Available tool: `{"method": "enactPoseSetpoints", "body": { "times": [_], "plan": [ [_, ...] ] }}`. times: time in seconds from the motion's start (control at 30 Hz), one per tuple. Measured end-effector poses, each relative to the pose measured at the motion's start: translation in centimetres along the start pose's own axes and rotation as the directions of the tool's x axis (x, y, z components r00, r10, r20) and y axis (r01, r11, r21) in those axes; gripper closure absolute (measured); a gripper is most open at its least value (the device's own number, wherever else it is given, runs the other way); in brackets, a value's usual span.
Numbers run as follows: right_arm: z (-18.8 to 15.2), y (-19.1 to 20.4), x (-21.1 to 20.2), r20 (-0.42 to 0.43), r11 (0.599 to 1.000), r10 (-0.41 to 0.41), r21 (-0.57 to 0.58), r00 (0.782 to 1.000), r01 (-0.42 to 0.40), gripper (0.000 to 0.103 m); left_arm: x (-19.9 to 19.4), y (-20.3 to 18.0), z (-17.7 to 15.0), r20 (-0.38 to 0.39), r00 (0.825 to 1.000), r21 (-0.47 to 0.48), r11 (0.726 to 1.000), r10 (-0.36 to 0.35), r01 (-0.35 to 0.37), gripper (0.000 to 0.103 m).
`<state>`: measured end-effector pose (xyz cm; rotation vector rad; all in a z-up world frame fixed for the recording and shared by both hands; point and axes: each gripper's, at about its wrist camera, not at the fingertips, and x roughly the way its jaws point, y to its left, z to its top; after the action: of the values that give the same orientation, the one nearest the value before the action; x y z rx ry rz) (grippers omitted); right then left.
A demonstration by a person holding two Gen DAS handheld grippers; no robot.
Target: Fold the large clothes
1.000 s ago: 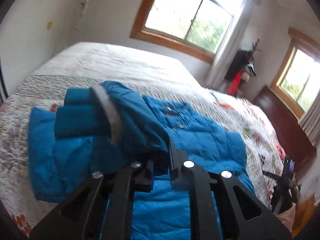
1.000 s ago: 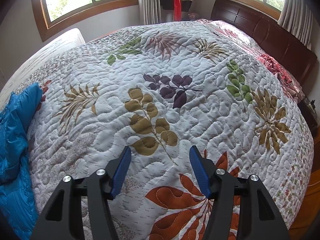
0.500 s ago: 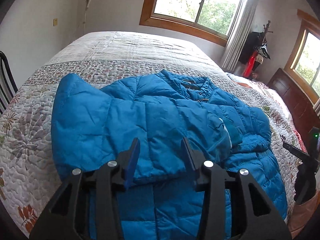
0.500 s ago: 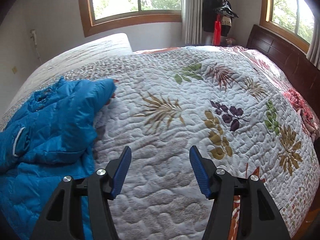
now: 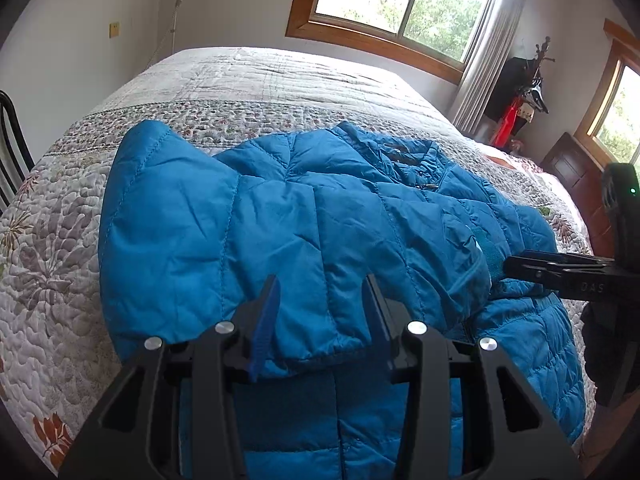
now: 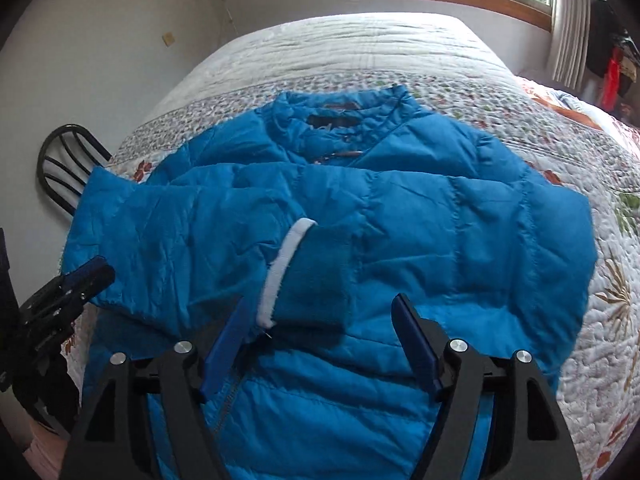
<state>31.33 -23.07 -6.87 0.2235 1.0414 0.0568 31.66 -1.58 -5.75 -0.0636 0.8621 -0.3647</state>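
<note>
A blue puffer jacket (image 6: 440, 240) lies front-up on the quilted bed (image 5: 60, 240), collar towards the far side. One sleeve (image 5: 240, 240) is folded across its chest. The sleeve's dark knit cuff (image 6: 316, 280) with white trim rests on the body. My left gripper (image 5: 322, 300) hovers open just above the sleeve's near fold and grips nothing. My right gripper (image 6: 320, 312) hangs over the cuff. Its jaws are opening and do not press on the cuff. Each gripper shows in the other's view: the right gripper (image 5: 520, 271) at the right edge, the left gripper (image 6: 86, 276) at the left.
A black metal chair (image 6: 60, 168) stands by the bed's left side. A dark wooden headboard (image 5: 572, 168) and a coat rack (image 5: 516, 108) with dark and red clothes are at the right. Wood-framed windows (image 5: 400, 4) line the far wall. Bare quilt surrounds the jacket.
My left gripper let go of the raised sleeve, which now lies across the jacket, and sank a little. My right gripper swung from bare quilt to over the cuff, and its jaws widened.
</note>
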Motion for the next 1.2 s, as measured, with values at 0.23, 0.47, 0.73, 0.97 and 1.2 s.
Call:
{"method": "enactPoseSetpoints", "body": {
  "times": [0.23, 0.47, 0.73, 0.97, 1.2],
  "plan": [
    [0.8, 1.0, 0.9, 0.029, 0.998, 0.055, -0.012, 0.998, -0.055, 0.092, 0.0, 0.0, 0.0, 0.0, 1.0, 0.005, 1.0, 0.0, 0.0, 0.061],
    [0.0, -4.2, -4.5, 0.145, 0.996, -0.003, 0.09, 0.989, -0.01, 0.092, -0.2, -1.0, 0.0, 0.009, 1.0, 0.027, 1.0, -0.003, 0.002, 0.06],
    [-2.4, -12.9, -7.1, 0.165, 0.963, -0.08, 0.267, 0.983, 0.033, 0.092, 1.5, -2.9, 0.0, -0.034, 0.999, 0.072, 0.997, 0.023, -0.021, 0.06],
    [-3.4, -14.6, -3.3, 0.086, 0.959, -0.118, 0.269, 0.989, 0.091, 0.091, 5.9, -2.1, -0.1, -0.109, 0.992, 0.069, 0.996, 0.064, -0.057, 0.059],
    [-3.6, -13.2, -7.9, 0.19, 0.956, -0.208, 0.246, 0.96, 0.158, 0.081, 2.0, -2.9, 1.4, -0.023, 0.999, 0.07, 0.997, 0.042, -0.041, 0.053]
  ]
}}
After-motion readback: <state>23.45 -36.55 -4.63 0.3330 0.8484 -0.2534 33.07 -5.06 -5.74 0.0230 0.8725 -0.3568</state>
